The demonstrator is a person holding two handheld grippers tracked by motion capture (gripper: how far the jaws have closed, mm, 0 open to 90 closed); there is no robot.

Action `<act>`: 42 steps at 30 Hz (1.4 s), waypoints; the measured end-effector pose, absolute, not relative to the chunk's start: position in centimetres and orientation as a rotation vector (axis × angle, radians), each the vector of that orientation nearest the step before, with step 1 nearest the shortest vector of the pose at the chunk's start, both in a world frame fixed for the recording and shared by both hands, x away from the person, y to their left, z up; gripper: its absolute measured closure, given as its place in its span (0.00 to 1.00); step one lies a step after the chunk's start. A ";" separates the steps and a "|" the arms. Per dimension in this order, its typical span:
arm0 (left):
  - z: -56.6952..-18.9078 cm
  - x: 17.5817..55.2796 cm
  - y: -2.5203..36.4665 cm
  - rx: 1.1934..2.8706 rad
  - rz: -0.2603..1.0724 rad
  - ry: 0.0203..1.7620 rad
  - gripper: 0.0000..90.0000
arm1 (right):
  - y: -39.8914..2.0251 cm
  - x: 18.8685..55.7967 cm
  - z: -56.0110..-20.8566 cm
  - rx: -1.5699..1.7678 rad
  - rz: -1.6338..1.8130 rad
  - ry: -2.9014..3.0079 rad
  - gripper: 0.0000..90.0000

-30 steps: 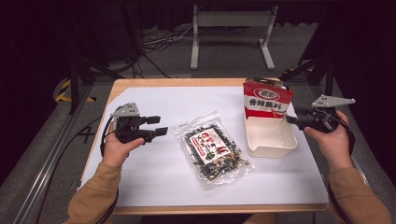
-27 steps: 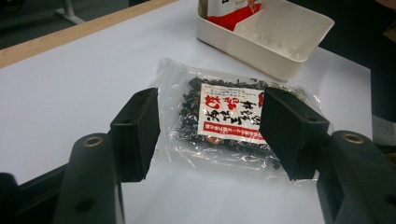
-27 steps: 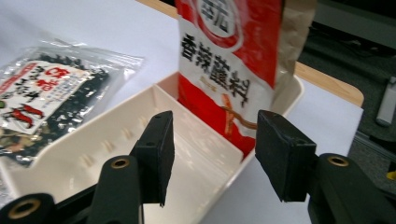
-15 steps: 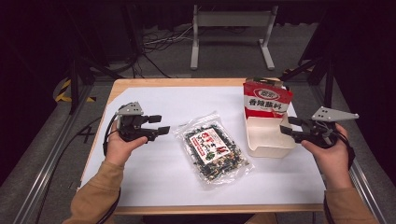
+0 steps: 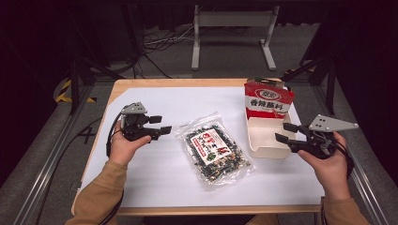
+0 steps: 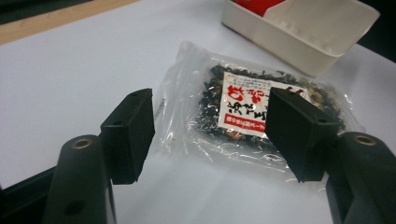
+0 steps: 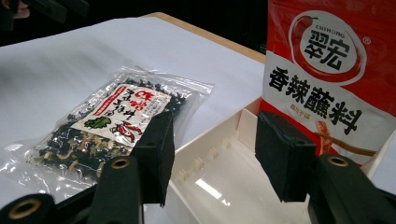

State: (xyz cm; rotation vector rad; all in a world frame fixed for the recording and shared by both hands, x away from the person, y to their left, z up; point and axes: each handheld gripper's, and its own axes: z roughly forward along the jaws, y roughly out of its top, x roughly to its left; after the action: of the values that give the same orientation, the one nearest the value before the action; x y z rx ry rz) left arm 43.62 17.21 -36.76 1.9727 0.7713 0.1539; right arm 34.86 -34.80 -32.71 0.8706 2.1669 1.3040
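A clear bag of dark dried food with a white and red label (image 5: 213,149) (image 6: 247,112) (image 7: 114,123) lies flat on the white table sheet (image 5: 187,108) at the middle. A red and white seasoning pouch (image 5: 266,101) (image 7: 334,70) stands upright in the far end of a white rectangular bin (image 5: 263,140) (image 7: 224,172) (image 6: 303,35). My left gripper (image 5: 159,125) (image 6: 210,135) hovers open left of the bag, jaws pointing at it. My right gripper (image 5: 285,132) (image 7: 212,156) is open at the bin's right side, over its near end, holding nothing.
The wooden table edge (image 5: 197,82) frames the white sheet. A metal stand (image 5: 232,28) and cables (image 5: 155,44) sit on the floor beyond the table. Bare sheet lies in front of the bag and at the far left.
My right gripper has moved down and toward the near end of the bin. The left gripper stayed nearly still. Bag and pouch have not moved.
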 end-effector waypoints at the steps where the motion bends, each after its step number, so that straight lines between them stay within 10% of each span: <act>1: -37.0 43.8 17.1 1.973 0.148 0.778 0.38 | -34.8 34.9 -32.7 0.871 1.304 2.167 0.52; 42: -44.0 50.2 14.1 1.993 -0.100 1.023 0.42 | -31.5 32.5 -33.2 0.741 1.354 2.229 0.54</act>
State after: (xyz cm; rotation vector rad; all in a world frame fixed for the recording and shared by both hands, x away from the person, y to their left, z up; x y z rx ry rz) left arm 50.16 14.11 -43.97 1.9933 1.0230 -0.1004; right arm 32.51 -31.54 -33.17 0.7407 2.2295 1.3539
